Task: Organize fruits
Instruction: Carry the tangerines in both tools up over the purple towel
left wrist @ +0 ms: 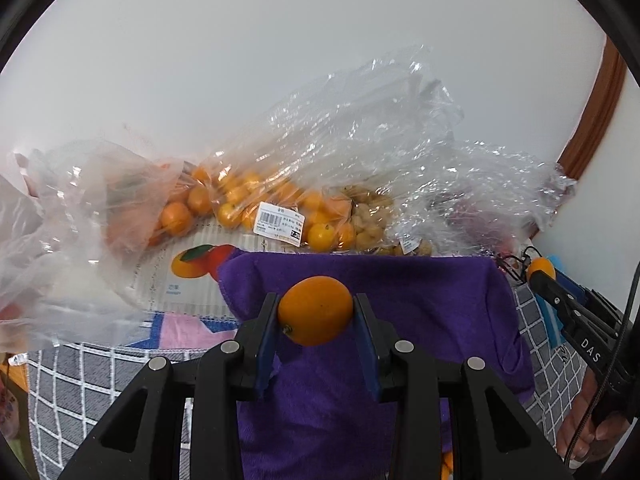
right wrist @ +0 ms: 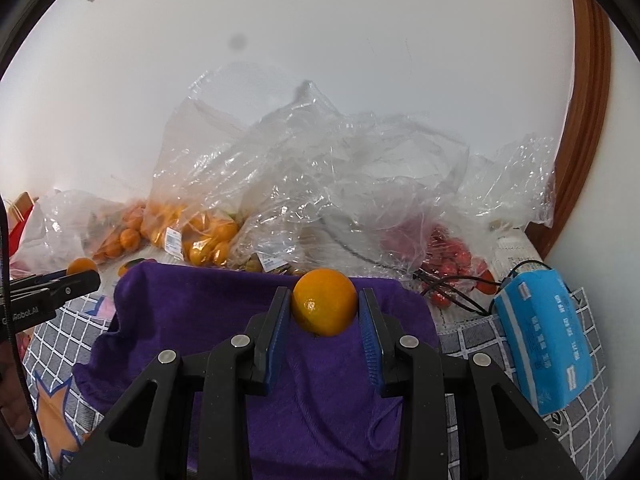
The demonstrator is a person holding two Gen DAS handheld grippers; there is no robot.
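Observation:
My left gripper [left wrist: 316, 312] is shut on a small oval orange fruit [left wrist: 316, 308], held above a purple cloth [left wrist: 420, 320]. My right gripper [right wrist: 325, 306] is shut on a round orange fruit [right wrist: 325, 300] over the same purple cloth [right wrist: 192, 312]. Each gripper shows in the other's view: the right gripper [left wrist: 541, 272] at the right edge with its fruit [left wrist: 542, 266], the left gripper [right wrist: 82, 276] at the left edge with its fruit [right wrist: 81, 266]. Behind the cloth lie clear bags of small oranges [left wrist: 240, 200] [right wrist: 208, 236].
More clear plastic bags [right wrist: 340, 168] pile against the white wall, one with pale round fruit [left wrist: 370, 216], one with red fruit [right wrist: 452, 252]. A blue tissue pack [right wrist: 540, 336] lies at the right on a grey checked cloth [right wrist: 480, 336]. A black cable [right wrist: 460, 284] runs beside it.

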